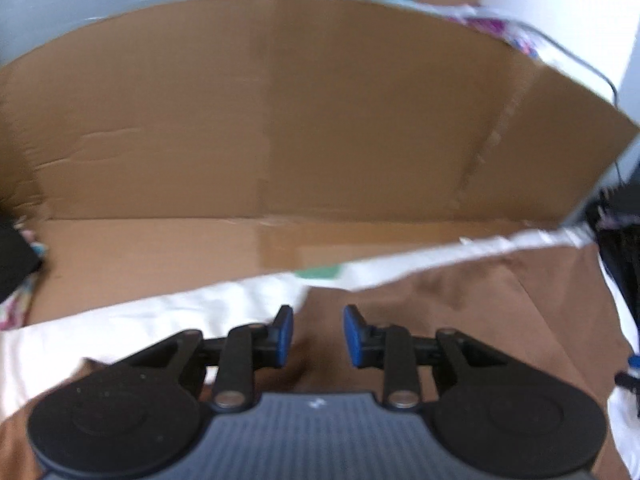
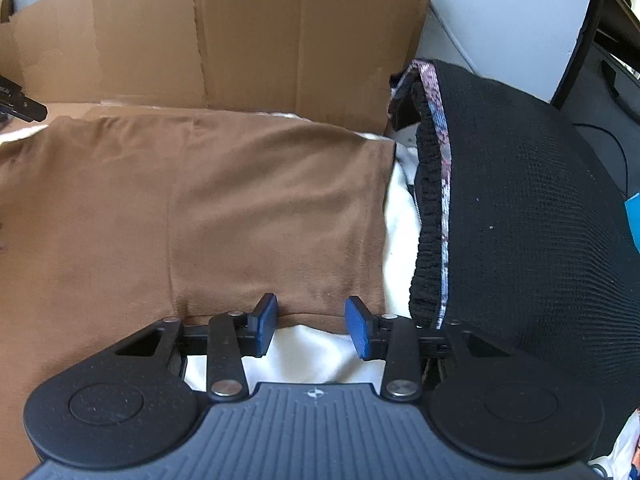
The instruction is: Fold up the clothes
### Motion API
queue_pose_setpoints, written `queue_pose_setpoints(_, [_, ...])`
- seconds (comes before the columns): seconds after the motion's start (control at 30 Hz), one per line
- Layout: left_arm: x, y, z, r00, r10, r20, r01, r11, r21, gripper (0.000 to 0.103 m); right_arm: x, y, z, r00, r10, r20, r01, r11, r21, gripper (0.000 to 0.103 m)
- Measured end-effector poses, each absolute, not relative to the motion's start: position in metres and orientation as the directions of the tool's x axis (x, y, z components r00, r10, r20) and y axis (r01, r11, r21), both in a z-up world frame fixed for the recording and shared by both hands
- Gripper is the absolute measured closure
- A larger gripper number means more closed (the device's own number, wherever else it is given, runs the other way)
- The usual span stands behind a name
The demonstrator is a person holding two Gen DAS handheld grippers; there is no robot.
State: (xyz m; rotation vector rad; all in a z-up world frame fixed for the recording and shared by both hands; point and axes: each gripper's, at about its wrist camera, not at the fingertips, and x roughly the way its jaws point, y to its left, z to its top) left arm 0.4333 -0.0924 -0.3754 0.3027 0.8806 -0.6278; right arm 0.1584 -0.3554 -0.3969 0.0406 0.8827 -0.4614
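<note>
brown soft-knit garment (image 2: 200,208) lies flat on a white cloth sheet (image 2: 396,208), filling the left and centre of the right wrist view. surface mostly smooth, one vertical crease line left of centre, a few shallow wrinkles at the upper left. its near hem runs along the lower centre, right edge straight and ending just short of the sheet's right side. long axis looks to run left-right across the frame, though the left end is cut off, so can't tell which end is the neck.

in the left wrist view (blurred) the same garment fills the lower right, with a white strip along its upper edge.

right gripper (image 2: 311,326): released, blue pads apart, nothing between them, hovering at the near hem over the white sheet. left gripper (image 1: 317,336): also released, pads apart above the brown fabric, empty.

tall brown cardboard panel (image 2: 248,32) stands behind the garment. black ribbed knit item with a patterned band (image 2: 520,200) sits at the right, just beside the sheet's edge. no containers discernible.
</note>
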Motion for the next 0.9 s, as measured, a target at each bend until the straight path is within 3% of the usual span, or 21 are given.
queue_pose_setpoints(0.33, [0.399, -0.15, -0.413, 0.396, -0.385, -0.834, 0.68, 0.733, -0.015, 0.073, 0.145, -0.363, -0.394, 0.468, -0.412, -0.781, 0.505, 0.851, -0.146, 0.059])
queue_pose_setpoints(0.73, [0.353, -0.215, -0.424, 0.373, -0.444, -0.815, 0.734, 0.678, -0.033, 0.073, 0.12, -0.391, -0.39, 0.555, -0.271, -0.786, 0.697, 0.667, 0.262, 0.058])
queue_pose_setpoints(0.9, [0.331, -0.22, -0.424, 0.356, -0.423, -0.833, 0.724, 0.688, -0.04, 0.074, 0.122, -0.396, -0.396, 0.567, -0.282, -0.774, 0.748, 0.57, 0.34, 0.058])
